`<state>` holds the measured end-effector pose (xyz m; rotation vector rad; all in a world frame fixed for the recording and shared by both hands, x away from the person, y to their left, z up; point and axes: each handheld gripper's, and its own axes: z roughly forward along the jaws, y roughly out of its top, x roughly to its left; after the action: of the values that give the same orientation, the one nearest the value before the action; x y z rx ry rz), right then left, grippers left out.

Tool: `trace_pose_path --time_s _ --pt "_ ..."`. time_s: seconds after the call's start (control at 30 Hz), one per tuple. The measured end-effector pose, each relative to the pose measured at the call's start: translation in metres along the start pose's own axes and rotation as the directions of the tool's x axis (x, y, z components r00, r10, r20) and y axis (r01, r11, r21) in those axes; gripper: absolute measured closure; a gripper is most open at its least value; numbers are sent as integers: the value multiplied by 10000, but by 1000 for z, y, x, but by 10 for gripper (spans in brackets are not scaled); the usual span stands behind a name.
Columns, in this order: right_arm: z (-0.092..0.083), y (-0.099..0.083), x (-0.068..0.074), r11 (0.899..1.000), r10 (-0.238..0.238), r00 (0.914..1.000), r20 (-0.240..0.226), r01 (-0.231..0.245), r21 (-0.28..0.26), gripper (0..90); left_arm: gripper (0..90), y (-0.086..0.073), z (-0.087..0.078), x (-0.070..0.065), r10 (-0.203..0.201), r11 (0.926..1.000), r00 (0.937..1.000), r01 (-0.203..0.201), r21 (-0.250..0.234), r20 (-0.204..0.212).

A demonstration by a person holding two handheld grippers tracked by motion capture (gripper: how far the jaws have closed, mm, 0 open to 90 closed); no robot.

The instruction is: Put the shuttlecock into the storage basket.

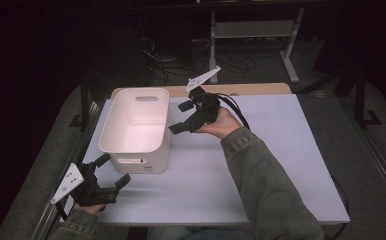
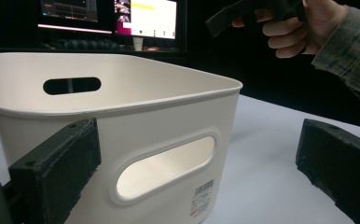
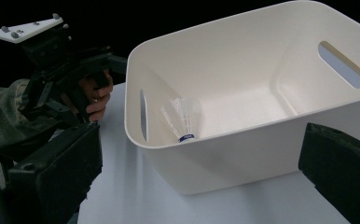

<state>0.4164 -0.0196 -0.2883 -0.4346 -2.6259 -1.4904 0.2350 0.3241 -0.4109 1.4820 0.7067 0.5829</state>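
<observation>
Resting at the 7 o'clock corner of the desk, the left gripper lies low with its jaws released and nothing between them; in the left gripper view they frame the near end wall of the white bin, one jaw close against that wall, though contact cannot be confirmed. The white bin stands upright on the desk at about 10 o'clock, open side up, with a slot handle cut in each end wall and a barcode label low on the near wall. Inside it, as seen in the right gripper view, a shuttlecock lies tilted on the floor of the bin against the end wall nearer the left gripper, its dark-banded cork end down and its feathers fanned upward. To the right, at about 12 o'clock, the right gripper is held above the desk just beside the bin's right rim, pointed toward the bin, jaws spread wide and empty, clear of the rim.
</observation>
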Motion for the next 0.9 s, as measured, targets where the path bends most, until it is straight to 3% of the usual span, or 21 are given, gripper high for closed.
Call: trace_pose_path --time_s 0.43,0.9 --pt "-15 -17 -3 9995 302 9993 -198 -303 -27 0 0 0 -1 1 -129 9999 9999 129 -50 -76" --pt "-41 -43 -6 9965 770 9967 249 -761 -350 0 0 0 -1 1 -127 9999 9999 127 32 -114"
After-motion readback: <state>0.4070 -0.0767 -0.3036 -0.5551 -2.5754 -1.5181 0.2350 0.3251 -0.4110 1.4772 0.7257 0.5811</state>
